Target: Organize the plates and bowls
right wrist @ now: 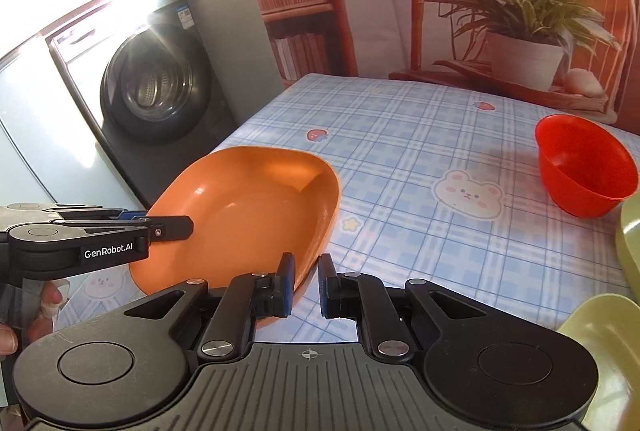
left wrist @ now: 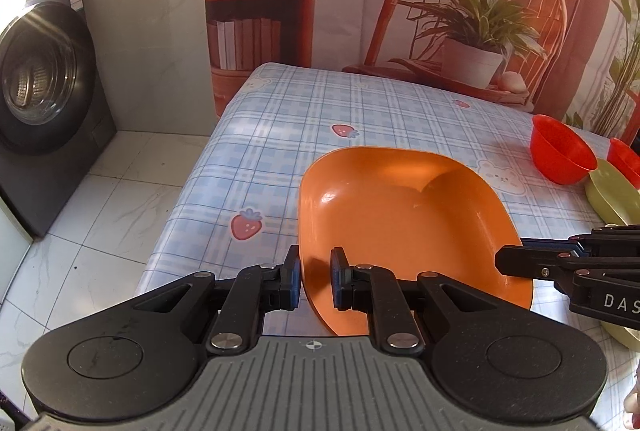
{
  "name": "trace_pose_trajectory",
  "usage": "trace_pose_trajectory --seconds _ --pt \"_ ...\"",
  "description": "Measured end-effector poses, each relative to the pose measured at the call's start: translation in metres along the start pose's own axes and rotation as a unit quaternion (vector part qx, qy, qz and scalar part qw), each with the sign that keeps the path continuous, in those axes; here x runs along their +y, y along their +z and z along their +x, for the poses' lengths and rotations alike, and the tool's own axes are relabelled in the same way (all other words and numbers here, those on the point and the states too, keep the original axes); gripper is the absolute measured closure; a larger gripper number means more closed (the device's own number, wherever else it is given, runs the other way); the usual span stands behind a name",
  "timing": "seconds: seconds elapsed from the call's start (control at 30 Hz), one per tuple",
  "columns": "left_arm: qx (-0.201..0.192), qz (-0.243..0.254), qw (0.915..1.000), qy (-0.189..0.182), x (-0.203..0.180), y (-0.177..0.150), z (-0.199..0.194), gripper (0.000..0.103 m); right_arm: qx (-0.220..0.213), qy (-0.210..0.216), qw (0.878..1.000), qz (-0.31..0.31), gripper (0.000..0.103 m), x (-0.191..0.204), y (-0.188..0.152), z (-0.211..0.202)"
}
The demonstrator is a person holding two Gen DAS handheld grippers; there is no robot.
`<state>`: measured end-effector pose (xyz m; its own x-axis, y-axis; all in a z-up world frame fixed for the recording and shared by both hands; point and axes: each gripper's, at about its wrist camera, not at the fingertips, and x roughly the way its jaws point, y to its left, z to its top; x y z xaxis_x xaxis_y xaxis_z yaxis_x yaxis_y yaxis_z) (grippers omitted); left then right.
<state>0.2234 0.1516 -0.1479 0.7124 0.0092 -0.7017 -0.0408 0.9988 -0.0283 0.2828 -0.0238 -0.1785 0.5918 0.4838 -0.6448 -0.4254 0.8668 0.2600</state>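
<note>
Orange plate — rim pinched by left claw and right claw.

left gripper: pointing forward and downward; jaws drawn in close, pads clamped on the near rim of the orange plate
right gripper: pointing forward and downward; jaws narrow, pinching the plate's rim at the opposite near edge; seen from the left wrist view as a black finger lying over the rim
hand: fingers wrapped round the left gripper's handle
</note>
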Motion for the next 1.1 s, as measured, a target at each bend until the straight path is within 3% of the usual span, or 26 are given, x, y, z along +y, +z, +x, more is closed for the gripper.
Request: trace_pose_trajectory --seconds 0.37,0.73,0.93,1.1 --pt "-0.019 0.071 0.9948 -0.071 -0.094 0.012 -0.007 0.087 -0.064 -0.049 0.995 0.062 0.091 -0.067 -0.027 -0.097" --pt "-0.005 0.159 0.9753 -0.153 -0.196 -0.005 0.001 0.087 -0.074 -0.101 0.983 0.132 0.089 -0.121 -0.087 -0.173" --pt "0.011 0.201 0.9649 -0.169 -0.230 -0.017 0.013 0.087 -0.070 -0.106 0.976 0.178 0.089 -0.141 -0.114 -0.188" --pt "0.021 0.213 0.9637 -0.159 -0.240 -0.020 0.023 0.086 -0.069 -0.097 0.973 0.199 0.088 -0.152 -0.122 -0.187"
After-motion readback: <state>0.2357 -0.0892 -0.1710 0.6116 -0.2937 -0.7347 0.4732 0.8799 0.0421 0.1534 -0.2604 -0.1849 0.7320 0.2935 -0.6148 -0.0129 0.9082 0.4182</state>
